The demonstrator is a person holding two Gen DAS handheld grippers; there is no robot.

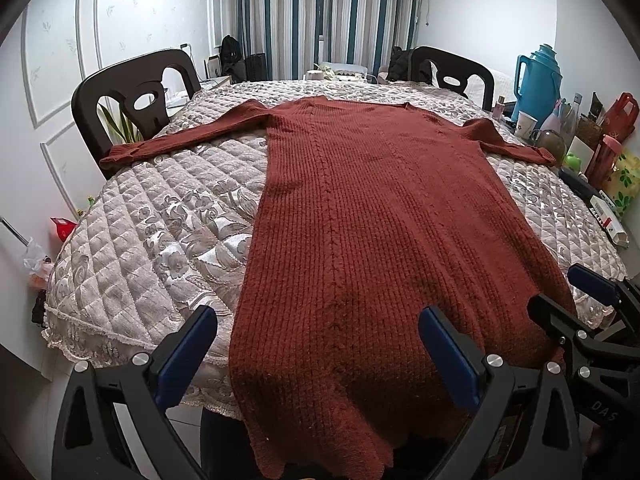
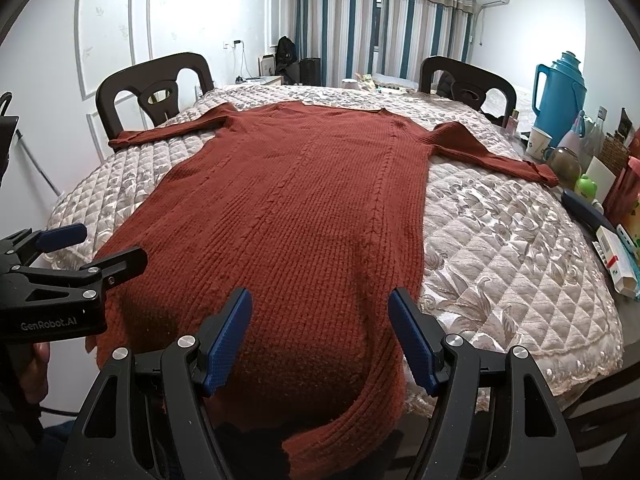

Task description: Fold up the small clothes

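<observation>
A long rust-red knitted sweater (image 1: 360, 208) (image 2: 288, 208) lies flat on the quilted table cover (image 1: 152, 232) (image 2: 500, 248), sleeves spread to both sides and hem hanging over the near edge. My left gripper (image 1: 318, 314) hovers open over the hem's left part, blue pads wide apart with nothing between them. My right gripper (image 2: 320, 294) stands open above the hem's right part, also holding nothing. Each gripper shows in the other's view: the right gripper (image 1: 560, 292) at the right edge, the left gripper (image 2: 110, 242) at the left edge.
Two dark chairs (image 1: 132, 96) (image 1: 452, 72) stand at the far side. On the right sit a blue thermos (image 2: 558, 92), a mug (image 2: 538, 142), bottles, boxes (image 2: 616, 256) and a dark case (image 2: 584, 208). Curtains (image 1: 320, 20) hang at the back.
</observation>
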